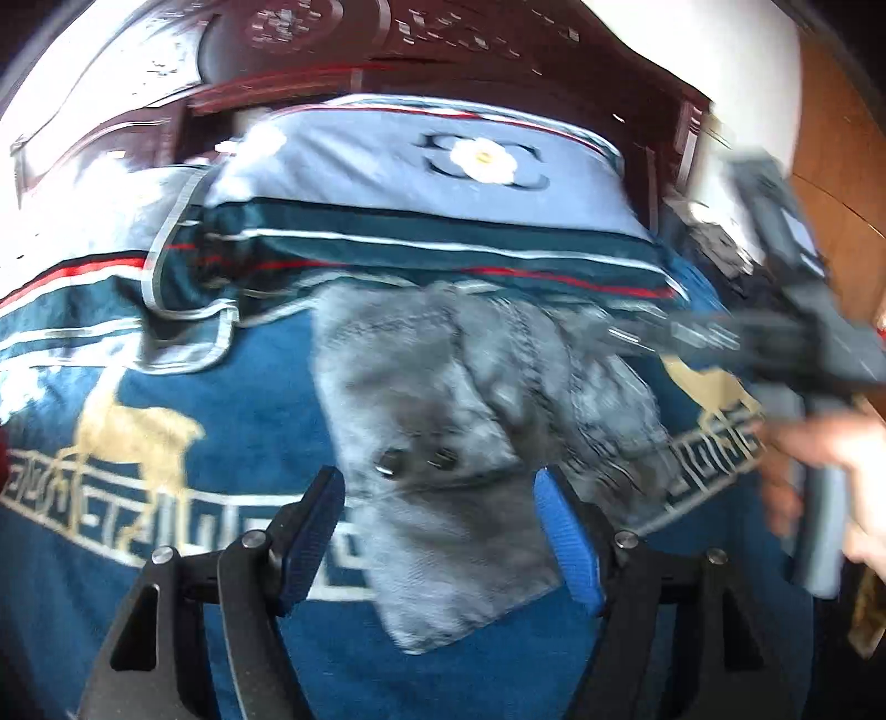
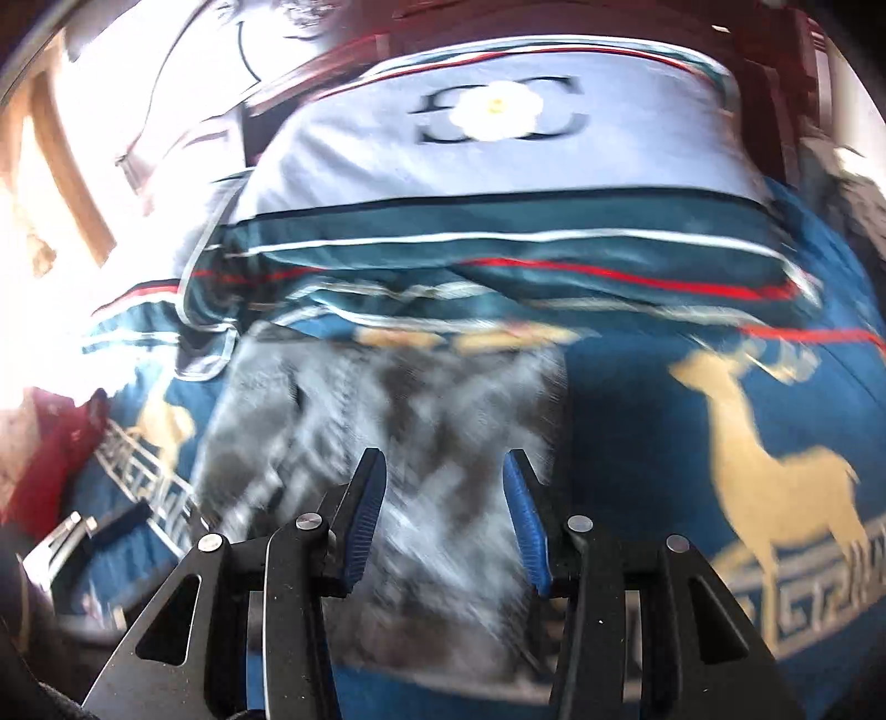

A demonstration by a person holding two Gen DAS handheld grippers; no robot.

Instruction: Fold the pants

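A bed point(image 1: 232, 443) fills both views, covered by a dark blue spread with gold deer and a pale key-pattern band. At its head end a carved dark wooden headboard point(image 1: 387, 50) rises behind a pale blue pillow point(image 1: 387, 166) printed with a white flower point(image 1: 483, 159), its near border striped in teal, white and red.

The grey pants point(image 1: 443, 415) lie bunched in the middle of the bed, their far end touching the pillow's striped border and their near end reaching toward the foot edge. Two dark buttons point(image 1: 390, 461) show on the fabric near the left gripper.

The left gripper point(image 1: 440, 487) hovers over the near end of the pants with its blue-padded jaws spread wide, holding nothing. The right gripper point(image 2: 440, 471) is likewise over the pants point(image 2: 387, 443), jaws clearly apart and empty; in the left wrist view its body appears as a blurred dark shape at the bed's right side, with the person's hand point(image 1: 830, 443) on it. The right wrist view is heavily motion-blurred.
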